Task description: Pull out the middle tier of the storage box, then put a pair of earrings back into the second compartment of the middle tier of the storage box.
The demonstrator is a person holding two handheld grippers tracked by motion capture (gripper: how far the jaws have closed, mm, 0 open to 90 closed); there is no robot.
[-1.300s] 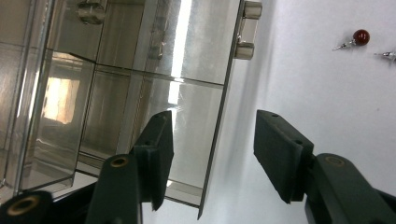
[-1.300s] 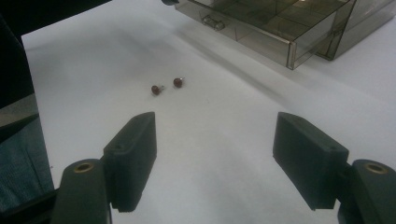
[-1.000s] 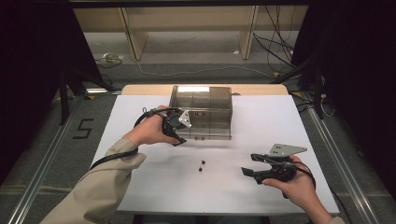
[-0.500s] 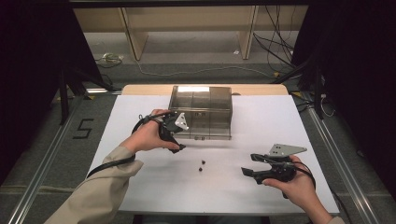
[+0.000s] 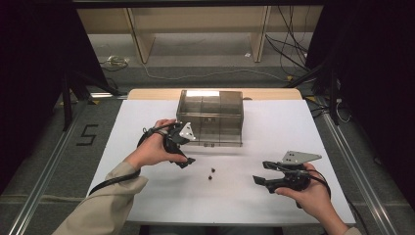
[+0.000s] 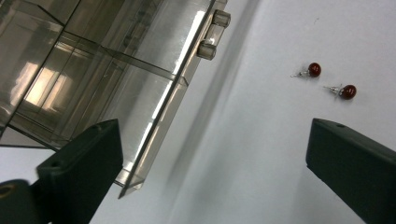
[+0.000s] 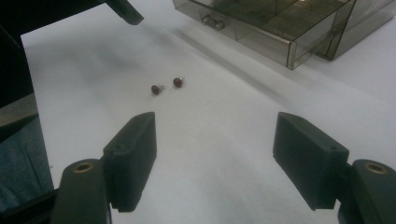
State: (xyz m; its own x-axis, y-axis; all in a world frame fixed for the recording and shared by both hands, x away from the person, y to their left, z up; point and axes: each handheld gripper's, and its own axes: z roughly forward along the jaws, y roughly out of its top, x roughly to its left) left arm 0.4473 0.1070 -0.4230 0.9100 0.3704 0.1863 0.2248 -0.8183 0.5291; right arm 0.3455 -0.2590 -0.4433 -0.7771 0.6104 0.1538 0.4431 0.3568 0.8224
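Two small red stud earrings (image 5: 212,174) lie side by side on the white table, between my grippers. In the left gripper view they (image 6: 314,69) lie beyond the right jaw. My left gripper (image 5: 185,149) hovers by the front left of a smoky clear drawer box (image 5: 210,117). Its jaws have just been opening and stand wide, open (image 6: 212,140), with nothing between them. A drawer with a small handle (image 6: 212,32) sticks out of the box. My right gripper (image 5: 262,172) rests open at the near right, pointing at the earrings (image 7: 178,82), its jaws (image 7: 215,123) holding nothing.
The white table sheet (image 5: 293,127) stretches to either side of the box. A wooden table edge (image 5: 274,93) runs behind the box. Metal rails (image 5: 44,186) flank the table, and cables (image 5: 210,74) lie on the floor beyond it.
My left gripper has drawn back from the box's front toward the near side, and its jaws have spread wider. The right gripper and the earrings have stayed put.
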